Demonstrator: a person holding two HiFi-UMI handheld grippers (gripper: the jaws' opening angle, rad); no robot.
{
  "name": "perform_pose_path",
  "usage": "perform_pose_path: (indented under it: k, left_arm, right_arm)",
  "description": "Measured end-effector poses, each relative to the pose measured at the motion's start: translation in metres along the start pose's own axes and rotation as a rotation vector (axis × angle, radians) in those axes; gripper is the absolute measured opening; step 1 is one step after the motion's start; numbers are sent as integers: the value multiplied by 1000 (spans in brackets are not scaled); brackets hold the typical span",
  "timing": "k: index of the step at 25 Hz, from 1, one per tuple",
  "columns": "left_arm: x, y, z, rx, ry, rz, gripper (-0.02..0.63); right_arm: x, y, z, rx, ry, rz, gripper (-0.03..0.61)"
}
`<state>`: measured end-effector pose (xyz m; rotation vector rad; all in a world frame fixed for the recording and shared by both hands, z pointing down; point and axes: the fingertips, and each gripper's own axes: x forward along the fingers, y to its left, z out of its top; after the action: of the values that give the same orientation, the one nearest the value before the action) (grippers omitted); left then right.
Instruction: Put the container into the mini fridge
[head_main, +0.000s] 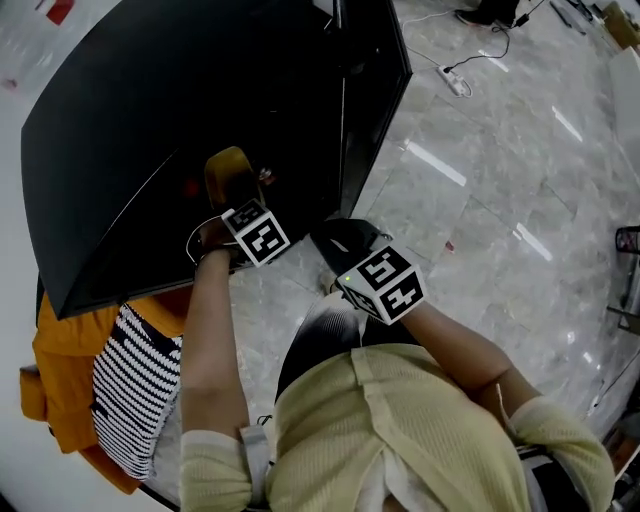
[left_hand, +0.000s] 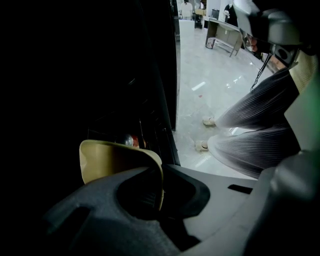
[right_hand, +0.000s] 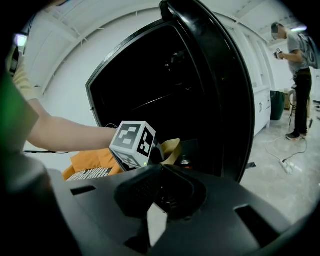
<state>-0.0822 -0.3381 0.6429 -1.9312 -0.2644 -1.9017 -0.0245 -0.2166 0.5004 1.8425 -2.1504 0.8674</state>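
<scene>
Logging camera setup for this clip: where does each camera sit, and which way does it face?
Head view: on the person's head, facing steeply down at the open mini fridge; shows left forearm, right forearm, left gripper, right gripper.
Left gripper view: on the left gripper, facing along its jaws, shut on the tan container, into the dark fridge; trousers at right.
Right gripper view: on the right gripper, facing the fridge over shut jaws; left forearm shows.
Shared: all three show the container.

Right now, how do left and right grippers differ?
The left gripper grips the tan container by its rim; the right gripper is shut on nothing. The left gripper reaches into the open mini fridge; the right gripper sits outside by its door. Both carry marker cubes.
</scene>
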Motion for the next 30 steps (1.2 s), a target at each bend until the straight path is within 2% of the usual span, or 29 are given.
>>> perform_pose_path:
  k: [4, 9, 17, 26, 30]
  left_arm:
    - [-7, 7, 4, 3, -20, 7, 26]
    - [-3, 7, 1, 2, 1, -15, 26]
    - [2, 24, 4, 32, 11, 1, 26]
    - [4, 35, 9, -4, -10, 26, 26]
    - [4, 38, 14, -16, -32, 63, 26]
  right_arm:
    - [13, -6, 1, 15, -3, -12, 29]
    - [24, -10, -3, 42, -1, -21, 31]
    - [28, -10, -1, 95, -21, -29, 29]
    - [29, -14, -4, 116, -17, -39, 30]
    - [30, -13, -9, 111, -1, -28, 30]
